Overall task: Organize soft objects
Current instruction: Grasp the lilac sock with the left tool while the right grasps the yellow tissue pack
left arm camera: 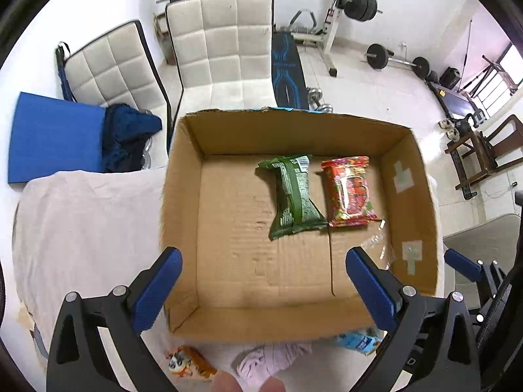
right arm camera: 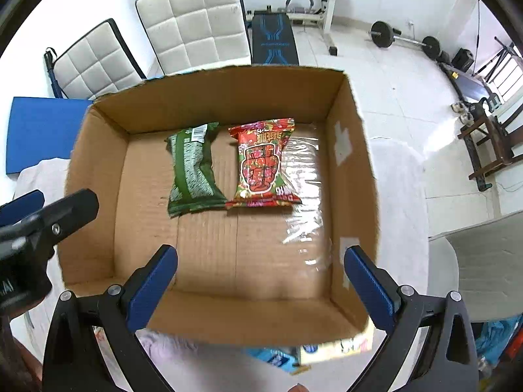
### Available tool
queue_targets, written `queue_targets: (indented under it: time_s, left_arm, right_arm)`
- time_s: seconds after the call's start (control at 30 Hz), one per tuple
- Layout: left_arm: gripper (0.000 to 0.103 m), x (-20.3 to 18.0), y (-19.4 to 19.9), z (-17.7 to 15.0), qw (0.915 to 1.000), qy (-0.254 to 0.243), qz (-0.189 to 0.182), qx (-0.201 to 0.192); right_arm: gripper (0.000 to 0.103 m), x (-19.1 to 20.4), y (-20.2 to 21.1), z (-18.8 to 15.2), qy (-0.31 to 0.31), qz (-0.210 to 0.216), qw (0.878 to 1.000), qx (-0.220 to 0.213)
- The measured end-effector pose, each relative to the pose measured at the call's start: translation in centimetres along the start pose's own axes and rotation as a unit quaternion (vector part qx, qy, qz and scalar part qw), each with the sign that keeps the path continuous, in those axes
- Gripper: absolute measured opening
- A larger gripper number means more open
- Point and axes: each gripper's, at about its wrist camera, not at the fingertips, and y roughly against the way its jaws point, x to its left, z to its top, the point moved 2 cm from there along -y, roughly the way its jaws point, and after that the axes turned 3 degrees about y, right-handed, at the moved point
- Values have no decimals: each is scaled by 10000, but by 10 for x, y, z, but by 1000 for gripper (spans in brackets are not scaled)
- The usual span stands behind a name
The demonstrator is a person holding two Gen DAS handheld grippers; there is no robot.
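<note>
My left gripper [left arm camera: 263, 271] and right gripper [right arm camera: 260, 266] hung wide apart, empty, above the brown cardboard box [left arm camera: 408, 202] holding a green snack packet [left arm camera: 294, 196] beside a red snack packet [left arm camera: 349, 192].

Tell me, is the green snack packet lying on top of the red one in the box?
No, the green snack packet lies flat beside the red snack packet on the cardboard box floor.

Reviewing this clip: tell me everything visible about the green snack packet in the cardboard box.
The green snack packet is a puffy pillow-style pouch of glossy film with crimped ends. Its back faces up, showing a centre seam, fine white print and a barcode near the far end. It lies flat on the floor of the cardboard box, lengthwise toward the far wall, slightly angled. Its near right corner meets the red snack packet beside it. Neither hand-held gripper touches it.
</note>
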Motion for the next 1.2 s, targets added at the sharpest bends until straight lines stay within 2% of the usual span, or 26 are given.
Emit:
queue_targets:
  time_s: [0.1, 0.5, 0.6, 0.7, 0.8, 0.93, 1.1, 1.2]
  left_arm:
    - [103, -2, 14, -10, 9999, 44, 33, -101]
    - [103, -9, 76, -49, 9984, 250, 149, -486]
    - [103, -9, 87, -55, 9980, 315, 115, -537]
    - [103, -4, 87, -67, 9975, 397, 250, -536]
    - [103, 5, 68, -89, 9969, 512, 502, -327]
    - [103, 13, 18, -128, 9952, 572, 664, 440]
    - [103, 19, -36, -173, 9878, 796, 620, 1184]
    - [103, 21, -57, -193, 9826, 994, 513, 1484]
  right_arm:
    - [103, 7, 25, -10, 62, -108, 9999, -100]
    - [103, 4, 121, -53, 141, 78, 9986, -511]
    - [103, 2, 136, -57, 187, 168, 9979, -591]
    - [103, -6, 137, -63, 194, 184, 9983, -514]
    - [103, -25, 114, -75, 24, 21, 9998, -192]
    - [103, -57, 58, -102, -296, -41, 9986, 444]
    - [103, -85, -15, -128, -422, -20, 9926, 1139]
    - [103, -107, -44, -135, -954, 315, 9867, 1274]
